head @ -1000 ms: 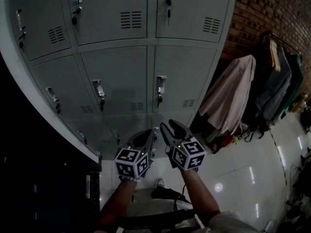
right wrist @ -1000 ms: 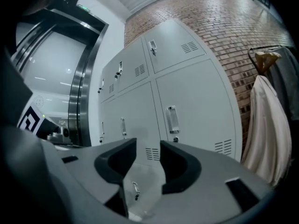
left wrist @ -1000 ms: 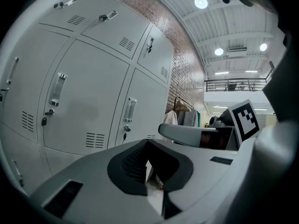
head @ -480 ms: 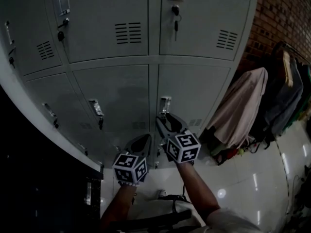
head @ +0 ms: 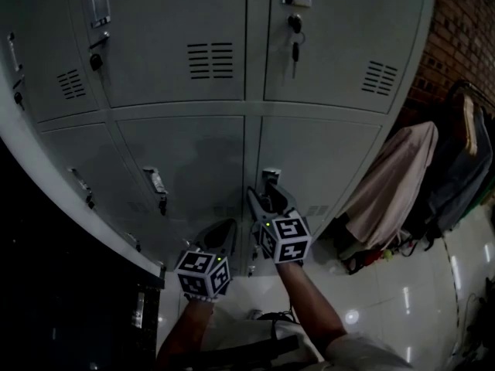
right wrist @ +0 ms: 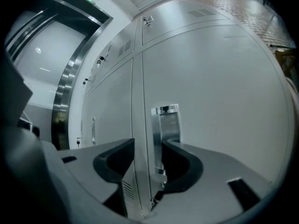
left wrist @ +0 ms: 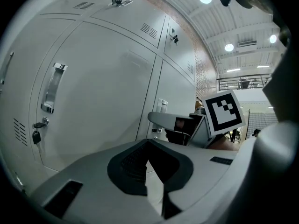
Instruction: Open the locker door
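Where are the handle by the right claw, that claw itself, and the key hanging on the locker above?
handle (right wrist: pixel 168 125): right gripper view, middle of chrome plate.
right claw (right wrist: pixel 148 144): right gripper view, midway between fingertips.
key (head: pixel 295 51): head view, hanging below upper lock.

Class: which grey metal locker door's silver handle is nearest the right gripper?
The silver handle on the middle-row door of the right-hand column: it alone stands between the open jaws of the right gripper; the other handles sit farther left or higher up.

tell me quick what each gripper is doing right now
Left gripper: closed, holding nothing.
Right gripper: open, jaws lined up at the locker handle, not clamped on it.
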`<state>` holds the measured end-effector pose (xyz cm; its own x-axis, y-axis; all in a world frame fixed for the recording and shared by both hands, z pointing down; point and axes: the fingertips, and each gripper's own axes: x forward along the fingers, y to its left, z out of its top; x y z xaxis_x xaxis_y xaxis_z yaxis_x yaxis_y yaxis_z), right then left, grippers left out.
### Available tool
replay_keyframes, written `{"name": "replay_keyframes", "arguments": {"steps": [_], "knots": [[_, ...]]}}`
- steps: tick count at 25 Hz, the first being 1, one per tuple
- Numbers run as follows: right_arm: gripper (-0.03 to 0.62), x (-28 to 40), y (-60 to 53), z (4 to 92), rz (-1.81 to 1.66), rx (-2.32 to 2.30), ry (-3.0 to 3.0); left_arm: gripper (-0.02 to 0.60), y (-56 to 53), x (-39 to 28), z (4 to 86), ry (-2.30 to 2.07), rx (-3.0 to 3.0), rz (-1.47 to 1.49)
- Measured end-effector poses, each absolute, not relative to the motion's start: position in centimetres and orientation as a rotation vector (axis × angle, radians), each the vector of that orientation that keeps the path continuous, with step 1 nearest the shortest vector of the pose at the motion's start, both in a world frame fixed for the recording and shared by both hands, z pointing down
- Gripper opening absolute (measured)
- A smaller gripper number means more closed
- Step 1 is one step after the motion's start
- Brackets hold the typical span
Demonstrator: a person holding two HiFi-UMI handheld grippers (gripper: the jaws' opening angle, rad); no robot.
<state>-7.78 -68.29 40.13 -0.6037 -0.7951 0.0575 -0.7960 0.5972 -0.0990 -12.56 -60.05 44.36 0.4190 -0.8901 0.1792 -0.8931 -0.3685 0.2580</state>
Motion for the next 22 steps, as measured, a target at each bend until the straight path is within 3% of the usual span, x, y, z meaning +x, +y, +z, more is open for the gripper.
{"name": "replay_keyframes", "arguments": {"steps": [7,17,22], "knots": [[0.178,-7.5,-66.2,39.8,0.149,1.392,-2.783,-0.002,-58.8,-13.0,45.0,-1.527,2.351,0.019],[0.192,-4.4,-59.6,39.6,0.073,1.493,-2.711,-0.002,-54.4,-10.3,45.1,-1.417,2.396,0.045],[0.129,-2.4,-57.6,39.6,0.045,1.532,-2.674,-0.002,-52.2,-8.9,45.1,-1.372,2.414,0.074]]}}
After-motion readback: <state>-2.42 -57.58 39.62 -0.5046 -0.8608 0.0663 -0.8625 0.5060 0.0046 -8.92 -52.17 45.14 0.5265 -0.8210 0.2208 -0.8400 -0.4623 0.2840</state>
